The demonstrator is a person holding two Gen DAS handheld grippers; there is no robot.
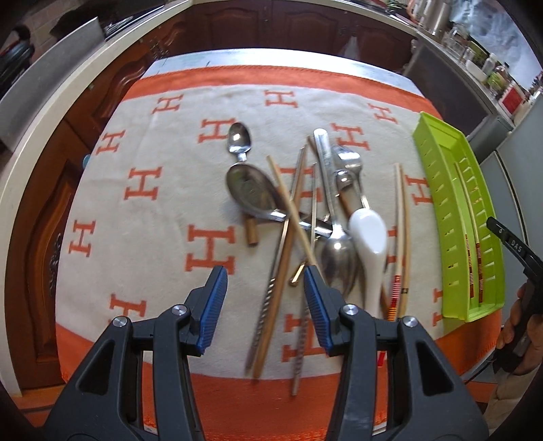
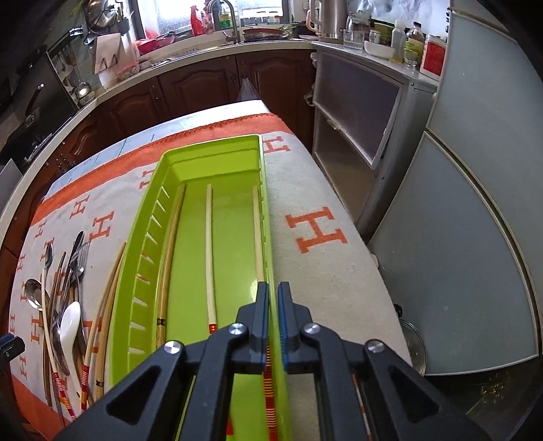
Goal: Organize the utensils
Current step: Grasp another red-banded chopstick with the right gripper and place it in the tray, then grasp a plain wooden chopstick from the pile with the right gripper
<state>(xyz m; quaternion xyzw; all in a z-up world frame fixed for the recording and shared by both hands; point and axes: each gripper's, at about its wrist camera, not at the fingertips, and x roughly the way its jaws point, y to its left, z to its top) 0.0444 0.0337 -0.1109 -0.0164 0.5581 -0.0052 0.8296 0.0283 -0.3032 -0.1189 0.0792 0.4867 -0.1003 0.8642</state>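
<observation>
A pile of utensils lies on the H-patterned towel (image 1: pixel 146 217): metal spoons (image 1: pixel 239 137), a white ceramic spoon (image 1: pixel 368 230), forks (image 2: pixel 81 254) and several chopsticks (image 1: pixel 292 210). My left gripper (image 1: pixel 264 274) hovers open over the pile's near end with nothing between its pads; its right pad (image 1: pixel 314 295) sits next to a chopstick's tip. The green tray (image 2: pixel 210 146) holds three chopsticks (image 2: pixel 209 251). My right gripper (image 2: pixel 273 288) is shut above the tray's right rim, with a striped chopstick (image 2: pixel 258 237) running under its left finger. I see nothing gripped.
The table's right edge drops off beside a grey cabinet (image 2: pixel 353 112) and a fridge (image 2: pixel 475 203). A pot lid (image 2: pixel 412 342) lies on the floor. Dark wood cabinets (image 1: pixel 271 27) and a cluttered counter ring the table. A hand (image 1: pixel 519 325) holds the right gripper by the tray (image 1: pixel 441 169).
</observation>
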